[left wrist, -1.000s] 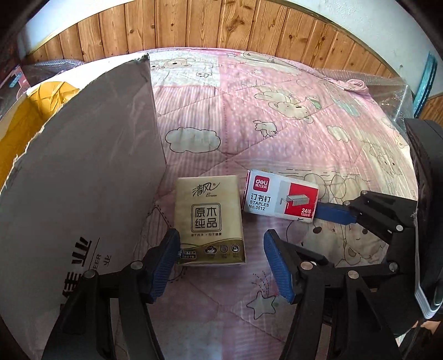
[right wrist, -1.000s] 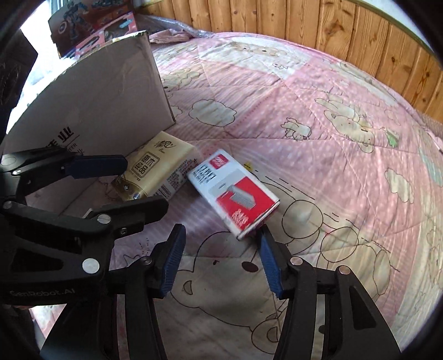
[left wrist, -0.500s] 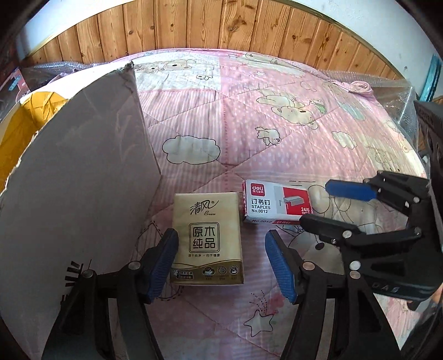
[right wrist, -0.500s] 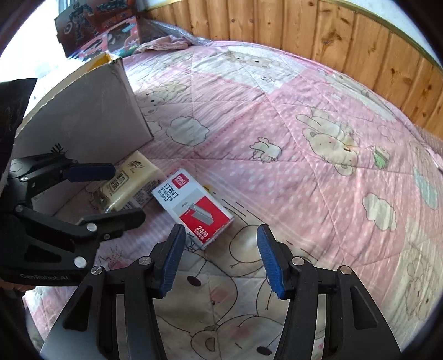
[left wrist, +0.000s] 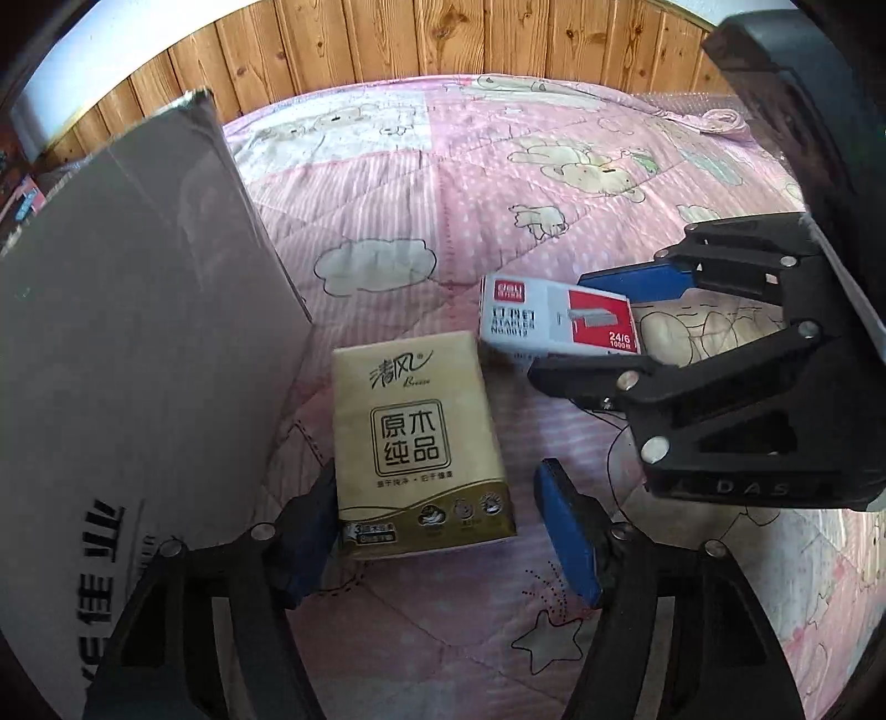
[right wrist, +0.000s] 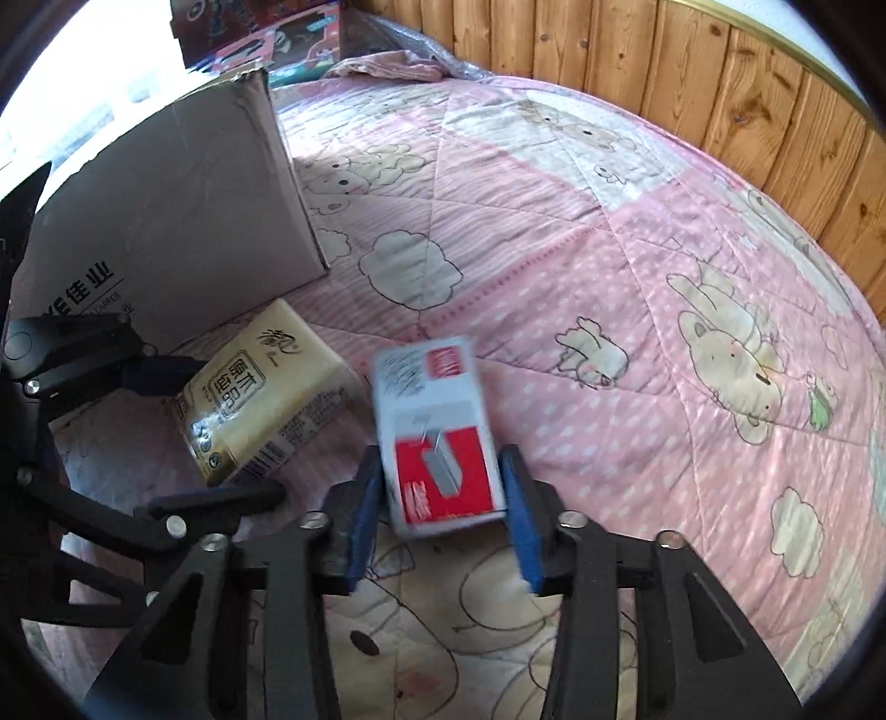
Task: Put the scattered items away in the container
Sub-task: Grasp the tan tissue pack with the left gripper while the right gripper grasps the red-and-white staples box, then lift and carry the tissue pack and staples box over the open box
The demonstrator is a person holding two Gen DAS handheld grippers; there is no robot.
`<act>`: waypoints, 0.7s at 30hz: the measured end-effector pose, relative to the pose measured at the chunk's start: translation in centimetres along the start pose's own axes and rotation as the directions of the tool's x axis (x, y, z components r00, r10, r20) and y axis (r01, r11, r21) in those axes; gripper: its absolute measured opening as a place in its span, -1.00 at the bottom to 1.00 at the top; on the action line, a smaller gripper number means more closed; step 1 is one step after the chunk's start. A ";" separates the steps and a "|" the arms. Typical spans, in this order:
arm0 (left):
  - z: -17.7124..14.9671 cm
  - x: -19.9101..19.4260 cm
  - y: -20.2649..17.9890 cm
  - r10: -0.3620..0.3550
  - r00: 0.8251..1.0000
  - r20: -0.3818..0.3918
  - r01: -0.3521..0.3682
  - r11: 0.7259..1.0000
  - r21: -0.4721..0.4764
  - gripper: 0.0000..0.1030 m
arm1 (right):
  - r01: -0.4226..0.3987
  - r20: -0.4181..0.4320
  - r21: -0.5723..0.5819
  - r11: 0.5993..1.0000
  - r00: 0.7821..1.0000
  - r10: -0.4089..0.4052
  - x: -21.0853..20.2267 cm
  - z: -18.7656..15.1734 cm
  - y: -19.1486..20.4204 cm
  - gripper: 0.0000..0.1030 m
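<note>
A gold tissue pack [left wrist: 421, 443] lies flat on the pink quilt [left wrist: 443, 194], close to the side wall of a cardboard box [left wrist: 138, 332]. My left gripper [left wrist: 437, 482] is open and straddles the pack's near end; its left pad sits against the pack and the right pad stands apart. A white and red staples box [right wrist: 437, 437] sits between the blue pads of my right gripper [right wrist: 438, 471], which press on both its sides. From the left wrist view the right gripper [left wrist: 559, 329] reaches in from the right around the staples box [left wrist: 554, 324].
The cardboard box [right wrist: 183, 221] stands at the left with its wall rising above the quilt. Wooden wall panels [right wrist: 720, 72] ring the bed's far side. Coloured toy boxes [right wrist: 249, 39] and crumpled plastic lie behind the cardboard box.
My right gripper moved forward over the staples box and its fingers narrowed onto it. My left gripper slid forward around the tissue pack's near end, same opening.
</note>
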State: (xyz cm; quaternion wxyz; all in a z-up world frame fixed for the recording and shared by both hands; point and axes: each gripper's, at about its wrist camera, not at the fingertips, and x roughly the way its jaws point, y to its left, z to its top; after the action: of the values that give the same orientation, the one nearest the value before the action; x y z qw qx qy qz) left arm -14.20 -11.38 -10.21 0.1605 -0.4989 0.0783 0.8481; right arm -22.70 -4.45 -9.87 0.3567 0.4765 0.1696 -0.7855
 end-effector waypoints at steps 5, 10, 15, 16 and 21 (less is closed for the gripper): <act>-0.4 -1.8 -0.2 -0.079 0.997 0.000 0.079 0.997 -0.008 0.07 | -0.031 -0.066 0.067 0.997 0.997 0.035 -1.3 -1.7 -0.9 -0.24; -0.1 -0.8 0.0 -0.036 0.999 -0.029 0.034 0.999 -0.040 0.35 | 0.004 -0.036 0.084 0.996 0.999 0.000 -1.1 -2.0 -0.4 -0.01; 0.4 0.3 -1.1 0.002 1.000 0.008 -0.002 0.999 0.033 0.02 | 0.026 0.002 0.157 0.987 1.000 -0.026 -0.9 -1.8 -0.9 -0.24; 0.4 0.2 -1.2 0.000 1.000 0.002 0.000 0.999 0.034 0.02 | 0.022 0.000 0.173 0.985 1.000 -0.023 -1.0 -1.7 -1.2 -0.24; -0.3 -1.4 -1.5 -0.025 1.000 -0.001 0.025 0.999 0.038 0.01 | 0.026 -0.009 0.217 0.976 1.000 -0.025 -2.2 -2.5 -0.6 -0.24</act>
State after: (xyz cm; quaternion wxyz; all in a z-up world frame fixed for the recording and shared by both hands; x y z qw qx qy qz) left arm -12.79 -10.36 -9.14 0.1808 -0.4968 0.0884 0.8442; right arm -20.93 -1.64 -9.20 0.2920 0.5126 0.0901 -0.8024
